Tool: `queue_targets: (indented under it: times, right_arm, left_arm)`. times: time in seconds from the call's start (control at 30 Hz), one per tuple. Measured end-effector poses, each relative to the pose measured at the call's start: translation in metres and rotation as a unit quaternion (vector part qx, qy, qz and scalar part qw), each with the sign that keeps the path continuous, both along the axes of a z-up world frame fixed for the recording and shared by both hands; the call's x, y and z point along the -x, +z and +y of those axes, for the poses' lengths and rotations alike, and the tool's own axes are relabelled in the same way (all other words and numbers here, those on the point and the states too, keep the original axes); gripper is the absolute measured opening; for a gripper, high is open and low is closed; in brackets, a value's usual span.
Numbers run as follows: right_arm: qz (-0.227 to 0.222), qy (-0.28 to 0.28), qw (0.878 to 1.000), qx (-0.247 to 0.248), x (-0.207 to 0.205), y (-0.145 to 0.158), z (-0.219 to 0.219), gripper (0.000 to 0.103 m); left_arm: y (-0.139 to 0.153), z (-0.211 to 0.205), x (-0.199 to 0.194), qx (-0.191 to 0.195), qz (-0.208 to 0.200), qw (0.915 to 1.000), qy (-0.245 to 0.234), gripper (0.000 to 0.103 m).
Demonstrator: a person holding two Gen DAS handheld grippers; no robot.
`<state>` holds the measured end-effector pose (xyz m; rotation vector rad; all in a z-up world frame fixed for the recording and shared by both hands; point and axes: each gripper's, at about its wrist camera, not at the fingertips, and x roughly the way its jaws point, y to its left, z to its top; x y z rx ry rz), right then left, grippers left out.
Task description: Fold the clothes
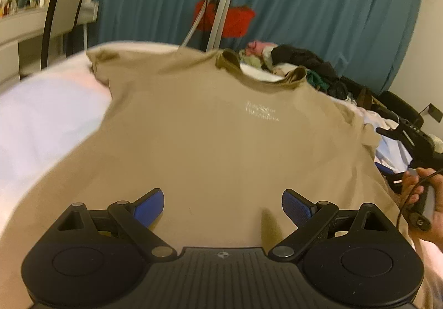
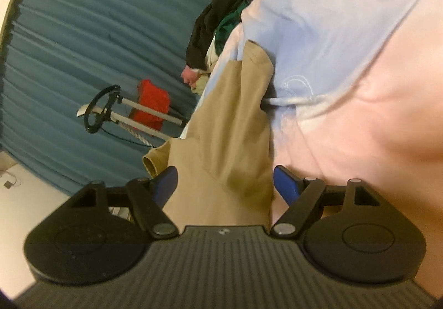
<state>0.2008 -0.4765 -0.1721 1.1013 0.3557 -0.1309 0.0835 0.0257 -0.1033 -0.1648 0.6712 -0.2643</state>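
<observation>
A tan T-shirt (image 1: 210, 126) with small white chest lettering lies spread on the bed, collar at the far side. My left gripper (image 1: 223, 205) is open above its lower part, holding nothing. In the right wrist view, which is rolled sideways, a sleeve and side part of the tan T-shirt (image 2: 235, 126) lies between the open blue fingers of my right gripper (image 2: 224, 183). The cloth is not pinched. The right gripper (image 1: 415, 143) and the hand holding it also show at the right edge of the left wrist view.
A pink and pale blue bedcover (image 1: 36, 126) lies under the shirt. A pile of mixed clothes (image 1: 290, 59) sits past the collar. A metal stand (image 1: 221, 4) with a red item and a teal curtain (image 1: 318, 4) are behind. A chair (image 1: 63, 12) and desk stand far left.
</observation>
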Motion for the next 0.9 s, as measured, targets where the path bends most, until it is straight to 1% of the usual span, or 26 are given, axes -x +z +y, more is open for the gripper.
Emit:
queue_targets:
  times: [0.07, 0.1, 0.23, 0.27, 0.33, 0.37, 0.4, 0.47, 0.5, 0.63, 0.8, 0.9]
  right_arm:
    - [0.0, 0.002, 1.0, 0.009, -0.012, -0.007, -0.005, 0.069]
    - [-0.006, 0.0, 1.0, 0.008, -0.017, -0.01, -0.008, 0.069]
    - [-0.03, 0.0, 1.0, 0.002, -0.04, -0.018, -0.012, 0.067]
    - [-0.028, -0.001, 1.0, -0.002, -0.043, -0.02, -0.013, 0.066]
    - [-0.02, -0.004, 1.0, -0.01, -0.046, -0.025, -0.016, 0.051]
    - [-0.016, -0.006, 1.0, -0.014, -0.047, -0.027, -0.017, 0.03]
    - [-0.012, -0.007, 1.0, -0.018, -0.049, -0.029, -0.019, 0.016]
    - [-0.009, -0.012, 0.999, -0.028, -0.048, -0.031, -0.021, 0.012]
    - [-0.012, -0.016, 0.999, -0.035, -0.046, -0.03, -0.022, 0.012]
    - [0.002, -0.028, 0.999, -0.029, -0.035, -0.018, -0.019, 0.011]
    - [0.002, -0.049, 0.998, -0.027, 0.003, -0.004, -0.021, 0.011]
    - [-0.02, -0.066, 0.996, -0.049, 0.034, 0.005, -0.028, 0.011]
  left_arm:
    - [-0.005, 0.001, -0.005, 0.009, 0.015, 0.9998, 0.004, 0.094]
    - [-0.006, 0.002, -0.008, 0.013, 0.021, 0.9997, 0.007, 0.094]
    - [-0.011, -0.002, -0.014, 0.016, 0.023, 0.9995, 0.011, 0.094]
    - [-0.012, -0.003, -0.015, 0.014, 0.023, 0.9996, 0.012, 0.094]
    - [-0.015, -0.006, -0.017, 0.011, 0.021, 0.9996, 0.013, 0.094]
    - [-0.015, -0.008, -0.017, 0.007, 0.019, 0.9997, 0.012, 0.095]
    - [-0.016, -0.01, -0.018, 0.003, 0.017, 0.9998, 0.01, 0.095]
    - [-0.016, -0.014, -0.018, -0.004, 0.013, 0.9999, 0.007, 0.095]
    - [-0.016, -0.015, -0.018, -0.005, 0.012, 0.9999, 0.006, 0.095]
    - [-0.014, -0.011, -0.017, 0.003, 0.014, 0.9998, 0.01, 0.094]
    - [-0.007, -0.005, -0.012, 0.014, 0.013, 0.9997, 0.016, 0.094]
    - [-0.001, -0.005, -0.005, 0.01, 0.003, 0.9999, 0.012, 0.094]
